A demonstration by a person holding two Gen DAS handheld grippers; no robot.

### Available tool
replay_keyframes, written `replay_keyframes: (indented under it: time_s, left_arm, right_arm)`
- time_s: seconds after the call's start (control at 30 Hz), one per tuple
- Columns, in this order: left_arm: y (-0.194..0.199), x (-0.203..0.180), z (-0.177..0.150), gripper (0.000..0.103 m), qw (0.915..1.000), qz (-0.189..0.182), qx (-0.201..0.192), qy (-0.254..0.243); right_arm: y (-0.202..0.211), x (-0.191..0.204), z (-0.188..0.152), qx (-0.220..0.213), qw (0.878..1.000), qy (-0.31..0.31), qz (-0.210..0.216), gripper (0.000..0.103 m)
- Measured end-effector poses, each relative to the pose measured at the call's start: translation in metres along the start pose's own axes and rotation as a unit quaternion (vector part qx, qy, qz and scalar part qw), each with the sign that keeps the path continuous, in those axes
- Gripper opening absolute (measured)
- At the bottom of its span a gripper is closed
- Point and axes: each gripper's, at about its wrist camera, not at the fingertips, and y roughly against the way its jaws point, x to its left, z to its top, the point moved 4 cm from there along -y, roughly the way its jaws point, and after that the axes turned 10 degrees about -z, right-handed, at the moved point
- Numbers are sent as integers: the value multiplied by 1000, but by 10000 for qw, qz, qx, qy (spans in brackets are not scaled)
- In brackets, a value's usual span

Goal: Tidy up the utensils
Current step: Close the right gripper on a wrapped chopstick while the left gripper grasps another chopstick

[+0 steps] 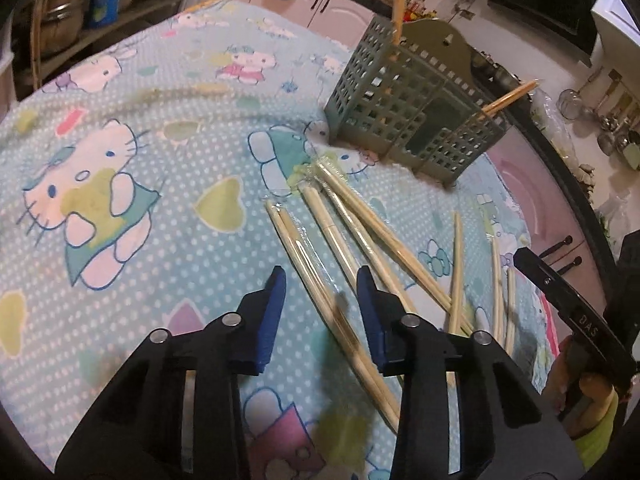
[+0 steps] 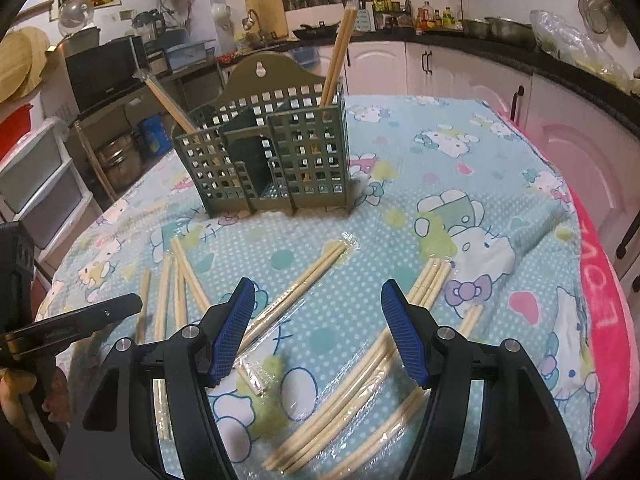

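The left tongs (image 1: 320,280) straddled a wrapped chopstick pair (image 1: 316,280) on the desk (image 1: 120,240), pads not touching. The right tongs (image 2: 318,292) hung parted, empty, above other pairs (image 2: 344,392) before the green holder (image 2: 272,160).

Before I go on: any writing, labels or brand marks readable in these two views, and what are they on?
"DAS": white letters on the black arm of the other hand-held gripper, left wrist view.
"LOV": white letters on the pink cloth at the table's right edge, running on out of sight.
Bottle and jar labels on the counter: too small to read.
Microwave badge: blurred.
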Motion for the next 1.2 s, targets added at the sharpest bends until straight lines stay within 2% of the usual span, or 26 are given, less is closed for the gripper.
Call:
replay_keyframes:
  time_s: [0.17, 0.23, 0.43, 0.63, 0.8, 0.97, 1.03, 1.2]
  left_arm:
    - [-9, 5, 10, 25, 9999, 92, 49, 66]
    - [-10, 8, 14, 25, 9999, 112, 63, 108]
    - [-16, 16, 24, 19, 9995, 138, 67, 276]
    - [-18, 21, 29, 16, 9993, 126, 67, 334]
    - [-20, 23, 33, 15, 9992, 105, 79, 368]
    - [-21, 25, 37, 15, 9991, 101, 86, 401]
    - [-23, 26, 39, 15, 9990, 100, 93, 419]
    - [-25, 26, 43, 11, 9991, 197, 151, 335]
  right_arm:
    - [-21, 1, 6, 253, 9997, -38, -39, 63]
    - [-30, 2, 9, 362, 9993, -48, -56, 56]
    - [-64, -1, 19, 820, 9961, -323, -68, 44]
    - [-88, -5, 24, 1211, 9901, -710, 19, 38]
    - [-96, -4, 31, 1279, 9889, -739, -138, 33]
    - [-104, -1, 38, 1302, 9887, -651, -371, 17]
    - [-107, -4, 39, 1307, 9883, -714, -342, 11]
    - [-103, -11, 43, 1308, 9870, -931, -89, 7]
